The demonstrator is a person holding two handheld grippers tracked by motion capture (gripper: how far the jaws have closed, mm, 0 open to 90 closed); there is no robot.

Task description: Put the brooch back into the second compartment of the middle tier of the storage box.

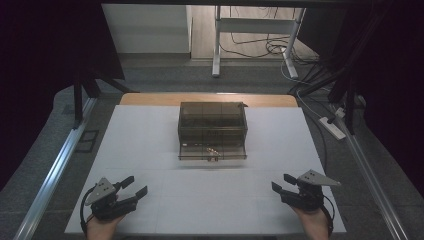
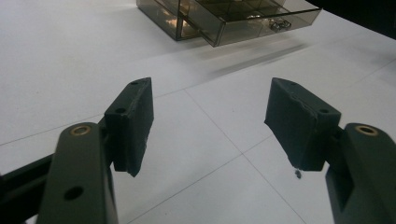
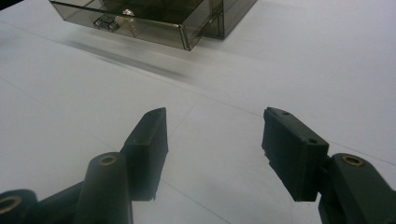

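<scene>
While you look down from the high view, your left gripper (image 1: pixel 132 189) rests near the near-left corner of the white table top (image 1: pixel 150 135), jaws parted and holding nothing, and your right gripper (image 1: pixel 282 184) sits near the near-right corner, jaws likewise apart and empty. Both are well apart from the smoked transparent drawer box (image 1: pixel 212 122), which stands at the middle of the far half of the table. Its bottom drawer (image 1: pixel 212 152) is pulled out toward you, and small shiny metal pieces (image 1: pixel 212 150) lie inside near its front; what they are is too small to tell.

From the left gripper view, your two black jaws stand wide open over bare table, nothing between the pads (image 2: pixel 133 122). The drawer box (image 2: pixel 177 16) is up at the top edge, the open drawer (image 2: pixel 252 23) jutting out to the right, with a small metal clip-like piece (image 2: pixel 279 24) behind its front wall.

From the right gripper view, your jaws again gape wide with only white table between them. The open drawer (image 3: pixel 140 21) lies at the top left, a small shiny piece (image 3: pixel 107 21) showing through its front.
</scene>
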